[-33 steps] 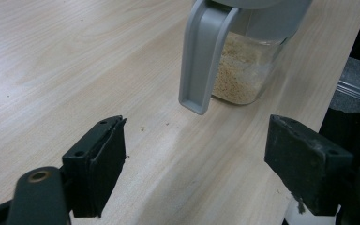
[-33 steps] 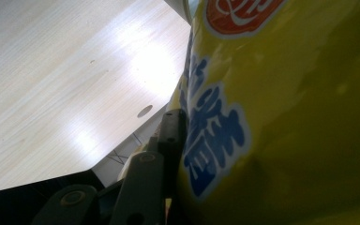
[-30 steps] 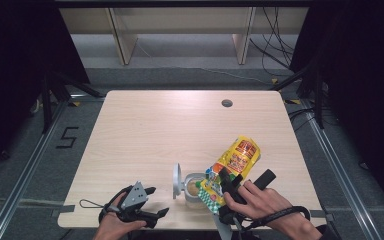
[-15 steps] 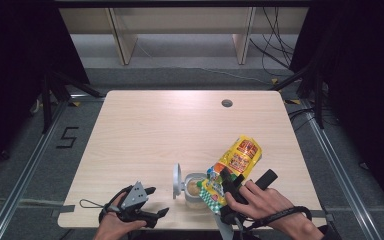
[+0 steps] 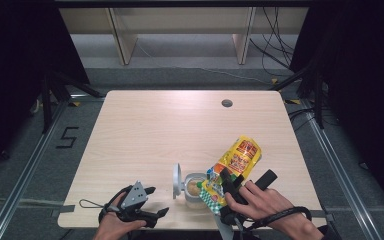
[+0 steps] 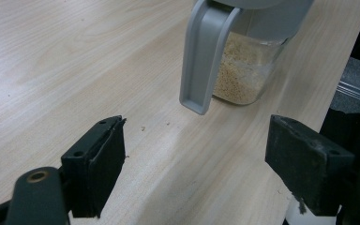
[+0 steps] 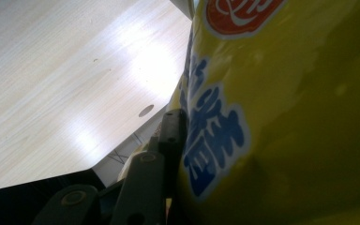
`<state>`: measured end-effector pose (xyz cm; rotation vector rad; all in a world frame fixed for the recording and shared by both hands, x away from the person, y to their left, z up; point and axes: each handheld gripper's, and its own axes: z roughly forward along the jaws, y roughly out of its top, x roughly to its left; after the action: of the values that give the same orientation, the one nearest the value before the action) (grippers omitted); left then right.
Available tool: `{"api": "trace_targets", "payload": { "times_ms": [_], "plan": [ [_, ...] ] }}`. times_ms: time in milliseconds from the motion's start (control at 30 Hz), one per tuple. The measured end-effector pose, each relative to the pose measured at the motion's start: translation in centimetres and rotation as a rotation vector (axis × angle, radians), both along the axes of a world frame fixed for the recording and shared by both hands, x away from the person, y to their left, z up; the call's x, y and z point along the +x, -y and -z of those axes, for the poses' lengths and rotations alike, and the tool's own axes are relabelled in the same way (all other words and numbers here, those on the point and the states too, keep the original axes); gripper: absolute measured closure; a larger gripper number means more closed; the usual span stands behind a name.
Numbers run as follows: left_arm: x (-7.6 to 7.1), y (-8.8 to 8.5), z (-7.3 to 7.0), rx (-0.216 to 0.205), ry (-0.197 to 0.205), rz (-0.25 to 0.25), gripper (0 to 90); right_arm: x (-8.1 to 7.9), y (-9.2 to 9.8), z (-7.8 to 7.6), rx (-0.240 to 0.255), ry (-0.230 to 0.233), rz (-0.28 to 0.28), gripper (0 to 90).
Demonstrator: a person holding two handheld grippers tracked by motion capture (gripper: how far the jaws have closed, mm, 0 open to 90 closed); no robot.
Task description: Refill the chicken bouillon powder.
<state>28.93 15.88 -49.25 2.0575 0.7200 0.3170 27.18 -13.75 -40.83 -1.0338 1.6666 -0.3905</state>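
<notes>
A yellow snack bag (image 5: 240, 157) with red and blue print lies tilted, its lower end over a clear jar (image 5: 194, 189) holding pale grains. The jar's grey lid (image 5: 177, 179) stands flipped open on its left. My right gripper (image 5: 229, 184) is shut on the bag's lower part, and in the right gripper view one black finger (image 7: 170, 131) presses against the bag (image 7: 281, 117). My left gripper (image 5: 156, 202) rests open at the table's front edge, left of the jar. In the left gripper view the jaws (image 6: 201, 157) stand wide apart with the jar (image 6: 243, 70) and its lid (image 6: 206, 51) ahead.
The light wooden table (image 5: 170, 125) has a round cable hole (image 5: 226, 103) at the back right. A few loose grains (image 6: 143, 127) lie on the wood near the jar. Dark floor and metal rails surround the table, with shelving behind.
</notes>
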Motion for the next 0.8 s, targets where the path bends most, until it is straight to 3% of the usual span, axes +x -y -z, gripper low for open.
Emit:
{"api": "trace_targets", "payload": {
  "times_ms": [167, 667, 800],
  "plan": [
    [0.06, -0.03, 0.00, 0.000, 0.006, 0.006, 19.7, -0.14, 0.17, 0.23, 0.048, -0.016, 0.026, 73.4],
    [-0.03, 0.02, -0.02, -0.008, -0.002, -0.002, 19.7, -0.12, 0.22, 0.15, 0.049, -0.017, 0.017, 73.5],
    [0.13, -0.08, -0.04, -0.002, 0.007, 0.015, 19.7, -0.06, 0.16, 0.13, 0.045, -0.025, 0.026, 73.4]
  ]
}}
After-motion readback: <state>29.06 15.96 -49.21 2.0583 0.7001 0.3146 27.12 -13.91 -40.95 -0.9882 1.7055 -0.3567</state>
